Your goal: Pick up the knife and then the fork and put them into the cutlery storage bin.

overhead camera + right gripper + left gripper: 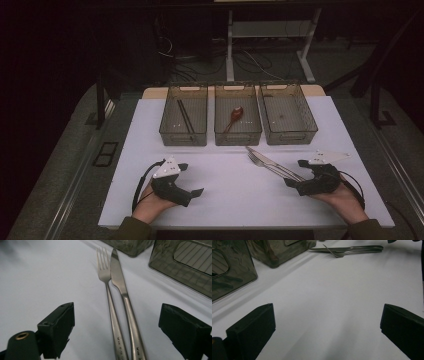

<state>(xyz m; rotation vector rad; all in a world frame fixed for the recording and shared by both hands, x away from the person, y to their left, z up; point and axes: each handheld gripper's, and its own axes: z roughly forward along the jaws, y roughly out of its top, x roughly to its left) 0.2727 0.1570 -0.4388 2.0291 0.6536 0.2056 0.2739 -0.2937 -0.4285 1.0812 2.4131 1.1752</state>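
A steel fork (pixel 105 272) and knife (pixel 118 275) lie side by side on the white table, tips pointing toward the bins. Their handles run back between the wide-apart jaws of my right gripper (pixel 117 315), which touch neither. From above, the fork (pixel 260 161) and knife (pixel 263 156) sit right of centre, with the right gripper (pixel 295 173) open at their handle ends. My left gripper (pixel 191 178) rests open at the front left with nothing in it. Its own view shows the left gripper (pixel 328 315) over bare table, the knife (pixel 329 249) and fork (pixel 337 254) far off.
Three dark see-through bins stand in a row at the back. The left bin (pixel 168 131) holds dark chopsticks (pixel 185 116), the middle bin (pixel 238 137) a brown spoon (pixel 235 115), and the right bin (pixel 291 136) looks empty. The white tabletop (pixel 230 195) lies between the hands.
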